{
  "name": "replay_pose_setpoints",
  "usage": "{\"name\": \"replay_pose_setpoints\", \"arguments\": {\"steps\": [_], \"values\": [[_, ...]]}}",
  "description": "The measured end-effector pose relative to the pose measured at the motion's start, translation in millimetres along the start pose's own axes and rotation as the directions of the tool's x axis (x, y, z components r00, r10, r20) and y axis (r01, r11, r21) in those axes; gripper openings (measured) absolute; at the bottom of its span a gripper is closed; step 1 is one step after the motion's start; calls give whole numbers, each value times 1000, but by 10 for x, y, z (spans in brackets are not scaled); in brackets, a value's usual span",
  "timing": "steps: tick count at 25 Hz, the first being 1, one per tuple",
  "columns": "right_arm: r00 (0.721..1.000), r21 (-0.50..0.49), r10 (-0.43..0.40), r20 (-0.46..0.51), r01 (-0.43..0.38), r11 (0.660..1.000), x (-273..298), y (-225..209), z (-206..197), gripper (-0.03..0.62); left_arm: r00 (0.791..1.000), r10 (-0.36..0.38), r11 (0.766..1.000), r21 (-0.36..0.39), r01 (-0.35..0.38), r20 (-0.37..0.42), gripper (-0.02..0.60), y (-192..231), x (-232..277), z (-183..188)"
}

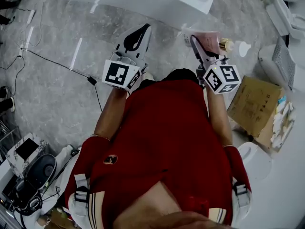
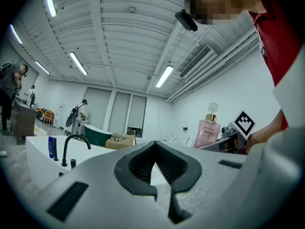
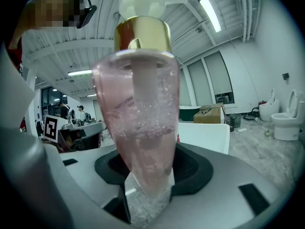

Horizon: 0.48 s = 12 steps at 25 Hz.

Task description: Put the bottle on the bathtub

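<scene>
Seen from above, a person in a red shirt (image 1: pixel 167 142) stands on a grey marbled floor (image 1: pixel 57 89), holding a grey two-jaw gripper in each hand, each with a cube of black-and-white square markers. The right gripper (image 1: pixel 199 46) is clamped on the lower part of a clear pink plastic bottle with a gold collar and a white pump top (image 1: pixel 213 41). In the right gripper view the bottle fills the middle of the picture, wedged between the dark jaw pads, with small bubbles visible in the pink liquid. The bottle is held in the air, on the near side of the white bathtub (image 1: pixel 176 6) that runs across the far edge of the scene, and it does not touch the tub. The left gripper (image 1: pixel 137 36) is held out to the left of the bottle, also near the tub; its jaws are together with nothing between them. In the left gripper view a black curved faucet (image 2: pixel 72 144) and a small blue bottle (image 2: pixel 51 147) stand on the tub's rim. A flat brown cardboard box (image 1: pixel 252 104) lies on the floor to the right of the person.
</scene>
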State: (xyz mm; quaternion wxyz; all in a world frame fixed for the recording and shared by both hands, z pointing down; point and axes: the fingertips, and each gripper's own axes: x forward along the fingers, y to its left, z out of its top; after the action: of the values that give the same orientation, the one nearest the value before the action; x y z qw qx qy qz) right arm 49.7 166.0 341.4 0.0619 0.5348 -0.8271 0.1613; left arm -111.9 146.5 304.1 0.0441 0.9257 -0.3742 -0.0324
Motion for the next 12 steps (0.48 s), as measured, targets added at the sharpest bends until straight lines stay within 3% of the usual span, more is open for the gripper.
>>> {"name": "replay_pose_setpoints", "arguments": {"steps": [12], "values": [[999,-14,-39,-12,38,999,458,-221,109,222,1000,2,1000,-1,-2,-20,8,433,234,-48]]}}
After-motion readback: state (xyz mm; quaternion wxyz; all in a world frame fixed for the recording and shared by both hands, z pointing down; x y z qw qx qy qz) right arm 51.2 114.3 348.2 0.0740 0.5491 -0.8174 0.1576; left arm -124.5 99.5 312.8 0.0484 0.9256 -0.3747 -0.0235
